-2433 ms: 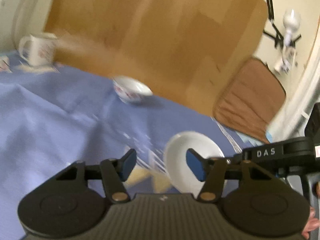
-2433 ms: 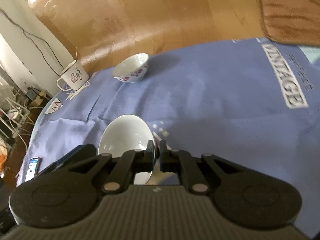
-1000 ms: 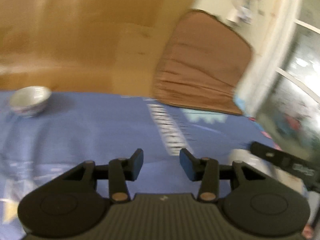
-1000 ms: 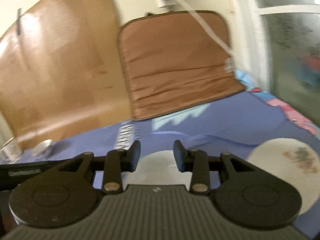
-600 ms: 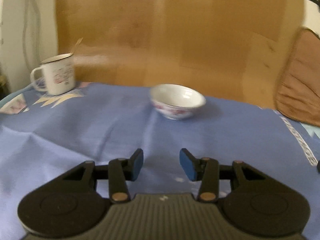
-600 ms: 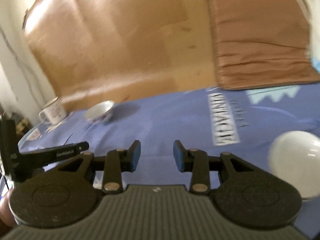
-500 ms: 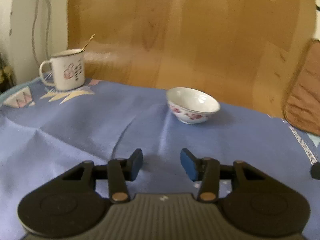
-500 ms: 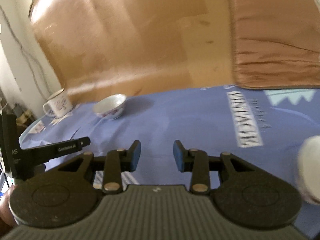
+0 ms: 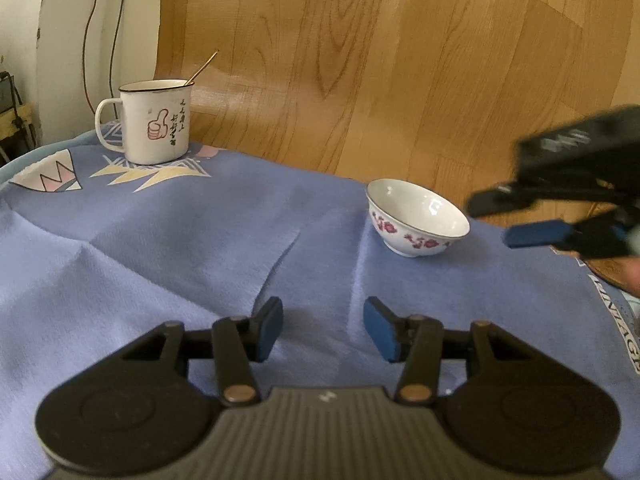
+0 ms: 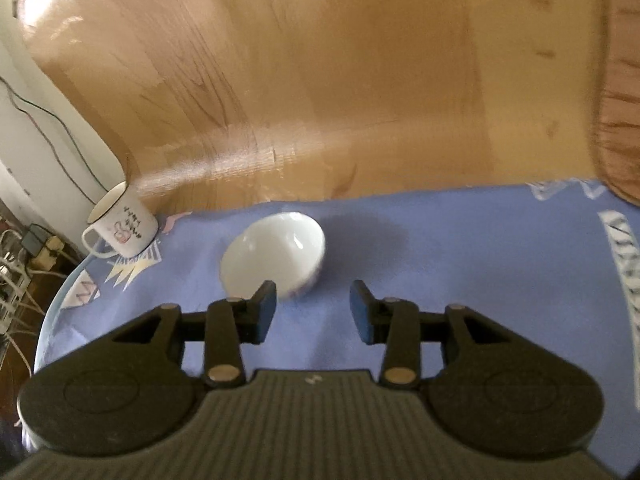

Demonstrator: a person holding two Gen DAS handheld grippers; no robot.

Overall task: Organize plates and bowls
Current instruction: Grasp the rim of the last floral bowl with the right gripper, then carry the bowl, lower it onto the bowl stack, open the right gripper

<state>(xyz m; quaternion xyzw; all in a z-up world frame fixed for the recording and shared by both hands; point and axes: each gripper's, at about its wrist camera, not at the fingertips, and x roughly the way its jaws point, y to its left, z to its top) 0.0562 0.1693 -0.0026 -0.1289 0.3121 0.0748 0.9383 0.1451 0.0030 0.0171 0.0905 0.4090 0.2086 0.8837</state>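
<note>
Left wrist view: a small white bowl [image 9: 418, 218] with red flower print on its outer wall sits upright on the blue cloth [image 9: 160, 248], right of frame centre, mouth facing up. It is round, so no long axis to note; its rim reads as a wide ellipse running left to right in the frame. Narrow foot down on the cloth.

Left gripper [image 9: 323, 328] at lower centre, blue pads apart, nothing between them but cloth; released. The bowl lies well beyond its tips, up and to the right.

Right gripper [image 9: 520, 220] comes in from the right edge of the same view, blurred, its blue fingers [image 9: 536, 234] pointing left toward the bowl, near the rim but apart from it.

Right wrist view: bowl [image 10: 274, 254] at centre, blurred, seen from above, mouth up. Right gripper [image 10: 312, 310] jaws are opening; the near edge of the bowl shows just past the left pad, and the pads do not press on it.

An enamel mug [image 9: 154, 122] with a thumbs-up print and a thin stick in it stands at upper left, handle to the left, well apart from the bowl. A wood-grain panel [image 9: 400, 60] stands behind the cloth.
</note>
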